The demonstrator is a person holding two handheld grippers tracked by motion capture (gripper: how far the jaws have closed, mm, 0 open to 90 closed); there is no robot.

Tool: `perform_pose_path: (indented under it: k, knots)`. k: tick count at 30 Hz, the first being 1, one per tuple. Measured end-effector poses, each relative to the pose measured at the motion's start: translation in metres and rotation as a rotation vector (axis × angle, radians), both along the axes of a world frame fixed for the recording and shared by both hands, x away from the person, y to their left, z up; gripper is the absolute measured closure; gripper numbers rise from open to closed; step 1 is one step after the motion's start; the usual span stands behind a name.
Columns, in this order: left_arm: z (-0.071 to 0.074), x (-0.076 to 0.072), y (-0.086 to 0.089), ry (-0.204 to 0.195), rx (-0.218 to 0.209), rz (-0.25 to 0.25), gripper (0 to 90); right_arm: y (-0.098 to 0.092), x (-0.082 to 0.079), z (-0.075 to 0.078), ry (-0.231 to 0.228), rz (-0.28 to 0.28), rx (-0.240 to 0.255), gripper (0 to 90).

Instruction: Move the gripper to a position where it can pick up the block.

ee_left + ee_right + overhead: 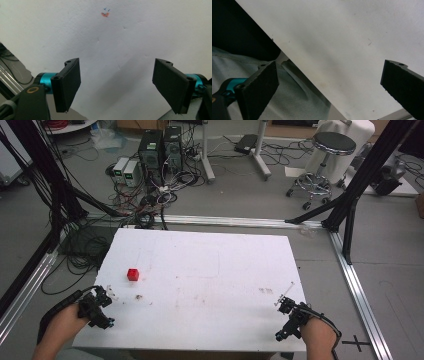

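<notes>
A small red cube (132, 274) sits on the white table (210, 270), left of its middle. My left gripper (106, 308) hovers at the front left corner, a short way in front of the cube and to its left. It is open, and in the left gripper view (117, 68) its jaws stand wide apart over bare white tabletop (125, 45) with nothing between them. My right gripper (281, 320) is at the front right corner, far from the cube. It is open too (329, 67), straddling the table's front edge (312, 82).
A small orange and blue mark (105, 13) lies on the tabletop ahead of the left gripper. Faint smudges (138, 296) dot the board. Black frame posts (350, 205), cable bundles (150, 195), computer towers (160, 147) and a stool (327, 150) stand on the floor beyond.
</notes>
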State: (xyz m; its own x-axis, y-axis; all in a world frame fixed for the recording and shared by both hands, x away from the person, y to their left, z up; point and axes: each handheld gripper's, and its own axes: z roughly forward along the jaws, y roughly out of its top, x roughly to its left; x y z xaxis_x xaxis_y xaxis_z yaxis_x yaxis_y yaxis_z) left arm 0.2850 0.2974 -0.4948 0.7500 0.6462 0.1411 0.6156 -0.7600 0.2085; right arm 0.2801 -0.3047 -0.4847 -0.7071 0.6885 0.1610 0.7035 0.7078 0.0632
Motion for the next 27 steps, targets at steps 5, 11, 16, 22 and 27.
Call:
perform_pose_path:
  k: [5, 11, 16, 22, 27]
  knots:
    - [0.003, 0.002, 0.000, 0.020, 0.000, -0.043, 23.1, 0.000, -0.001, 0.000, 0.003, -0.006, 0.005, 0.9]
    - [0.013, 0.008, -0.001, 0.022, 0.037, -0.088, 23.1, 0.000, -0.001, 0.002, -0.008, 0.001, 0.008, 0.9]
    - [0.019, 0.016, -0.002, 0.025, 0.051, -0.106, 23.1, 0.001, -0.002, 0.002, -0.003, -0.003, 0.011, 0.9]
    - [0.025, 0.031, 0.002, 0.031, 0.047, -0.142, 23.1, 0.001, -0.002, 0.002, -0.003, 0.000, 0.014, 0.9]
    - [0.026, 0.041, 0.004, 0.042, 0.028, -0.191, 23.1, 0.001, -0.002, 0.001, 0.001, 0.000, 0.010, 0.9]
